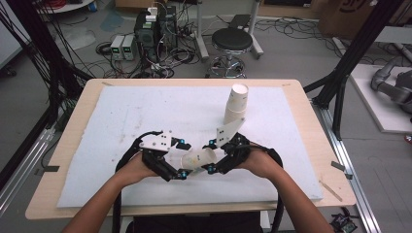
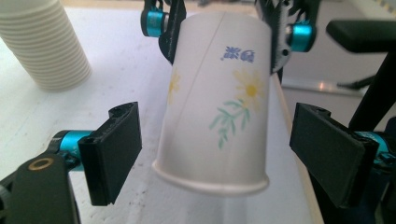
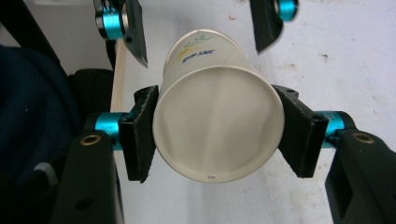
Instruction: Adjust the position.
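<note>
A white paper cup [image 1: 199,158] printed with yellow flowers [image 2: 219,107] lies sideways in the air above the front middle of the white mat [image 1: 145,111]. My right gripper [image 1: 210,156] is shut on its base end, a pad pressed on each side of the cup [image 3: 217,126]. From the left, my left gripper [image 1: 183,159] faces it, open. Its pads [image 2: 116,151] stand wide on either side of the rolled rim without touching. In the right gripper view my right gripper [image 3: 217,133] shows the cup's bottom face, with the left gripper [image 3: 200,28] beyond.
A tall stack of paper cups [image 1: 236,104] stands on the mat behind the right hand, also seen as a ribbed stack [image 2: 46,42]. The wooden table edge [image 1: 316,145] frames the mat. A stool [image 1: 232,41] and electronics boxes [image 1: 155,29] sit on the floor beyond.
</note>
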